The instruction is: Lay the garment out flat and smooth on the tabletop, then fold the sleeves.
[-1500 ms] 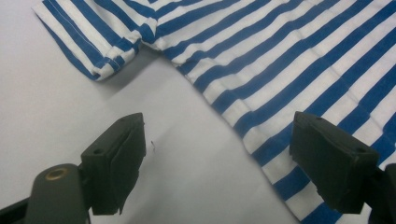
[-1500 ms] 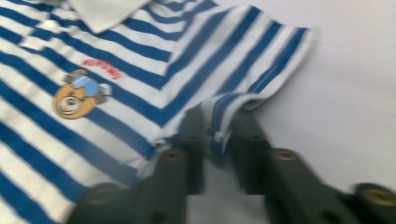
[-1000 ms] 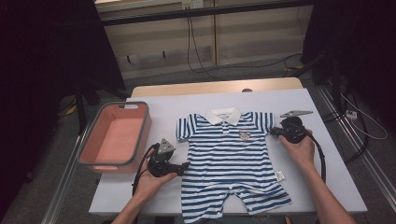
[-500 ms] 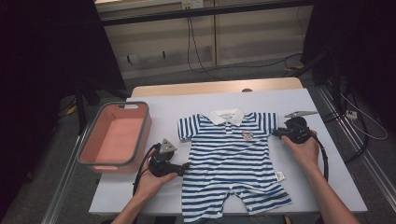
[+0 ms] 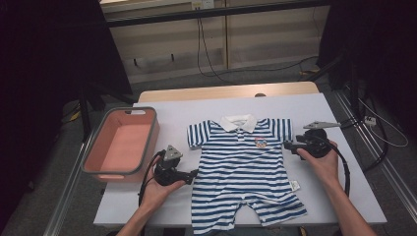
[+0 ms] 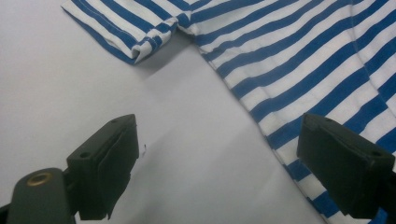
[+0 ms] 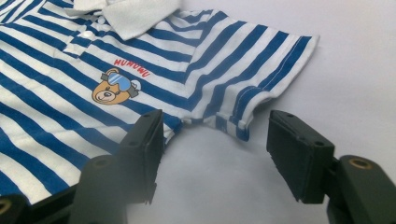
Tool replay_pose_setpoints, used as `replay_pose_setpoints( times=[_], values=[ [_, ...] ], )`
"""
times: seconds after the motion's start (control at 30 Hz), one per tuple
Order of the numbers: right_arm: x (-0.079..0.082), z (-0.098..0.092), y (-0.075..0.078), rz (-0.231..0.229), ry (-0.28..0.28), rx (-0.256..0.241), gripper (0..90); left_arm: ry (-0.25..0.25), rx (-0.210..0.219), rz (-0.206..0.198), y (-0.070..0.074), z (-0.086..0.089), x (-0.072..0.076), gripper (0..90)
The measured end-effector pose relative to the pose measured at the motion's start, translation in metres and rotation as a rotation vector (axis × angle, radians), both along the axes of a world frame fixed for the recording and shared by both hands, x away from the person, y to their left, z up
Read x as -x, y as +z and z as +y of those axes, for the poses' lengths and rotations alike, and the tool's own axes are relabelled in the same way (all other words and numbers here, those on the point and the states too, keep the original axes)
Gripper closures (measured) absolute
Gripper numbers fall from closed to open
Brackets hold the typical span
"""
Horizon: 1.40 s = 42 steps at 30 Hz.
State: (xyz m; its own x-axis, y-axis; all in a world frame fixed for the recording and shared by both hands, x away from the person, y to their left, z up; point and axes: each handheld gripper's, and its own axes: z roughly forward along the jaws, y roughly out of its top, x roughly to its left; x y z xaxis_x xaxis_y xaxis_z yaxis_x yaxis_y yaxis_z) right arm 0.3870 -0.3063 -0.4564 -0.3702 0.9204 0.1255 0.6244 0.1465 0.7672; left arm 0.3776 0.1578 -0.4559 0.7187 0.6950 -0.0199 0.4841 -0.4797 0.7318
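A blue-and-white striped baby romper (image 5: 243, 172) with a white collar and a bear patch (image 7: 113, 87) lies flat, front up, on the white table (image 5: 344, 196). My left gripper (image 5: 194, 173) rests at the romper's left side edge, open; in the left gripper view its jaws straddle the hem (image 6: 261, 126) just below the left sleeve (image 6: 140, 44). At the right armpit my right gripper (image 5: 287, 144) stands open, its jaws either side of the right sleeve's (image 7: 261, 88) lower edge, nothing pinched.
A pink bin (image 5: 123, 145) with a grey rim sits at the table's left edge, beside my left hand. Cables run over the floor behind the table. Bare table surface lies beyond the collar and right of the romper.
My right gripper has edged slightly toward the right sleeve. The left gripper and the romper stay where they were.
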Motion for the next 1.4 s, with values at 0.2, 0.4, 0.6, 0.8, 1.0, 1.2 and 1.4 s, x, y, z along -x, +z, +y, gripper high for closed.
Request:
replay_pose_setpoints(
  times=[0.2, 0.4, 0.6, 0.8, 1.0, 1.2, 1.4],
  values=[
    [0.001, 0.003, 0.002, -0.009, 0.01, 0.006, 34.7, 0.001, -0.005, 0.005, -0.001, -0.001, -0.001, 12.4],
    [0.002, 0.001, 0.005, -0.023, 0.003, 0.001, 33.8, 0.018, 0.016, 0.006, -0.001, 0.002, -0.002, 12.1],
    [0.003, 0.002, 0.006, -0.034, 0.007, 0.002, 33.7, 0.033, 0.032, -0.001, 0.0, 0.003, -0.003, 11.8],
    [0.004, 0.009, 0.009, -0.052, 0.023, 0.007, 29.0, 0.03, 0.052, 0.015, 0.0, 0.005, -0.006, 11.8],
    [0.009, 0.022, 0.011, -0.056, 0.06, 0.011, 27.6, 0.053, 0.095, -0.018, 0.003, 0.005, -0.006, 11.8],
    [0.025, 0.032, 0.015, -0.074, 0.098, 0.011, 22.9, 0.042, 0.086, -0.052, 0.007, 0.0, -0.011, 15.0],
    [0.044, 0.036, 0.013, -0.065, 0.144, 0.03, 15.7, 0.061, 0.076, -0.052, 0.017, -0.008, -0.027, 14.1]
  ],
)
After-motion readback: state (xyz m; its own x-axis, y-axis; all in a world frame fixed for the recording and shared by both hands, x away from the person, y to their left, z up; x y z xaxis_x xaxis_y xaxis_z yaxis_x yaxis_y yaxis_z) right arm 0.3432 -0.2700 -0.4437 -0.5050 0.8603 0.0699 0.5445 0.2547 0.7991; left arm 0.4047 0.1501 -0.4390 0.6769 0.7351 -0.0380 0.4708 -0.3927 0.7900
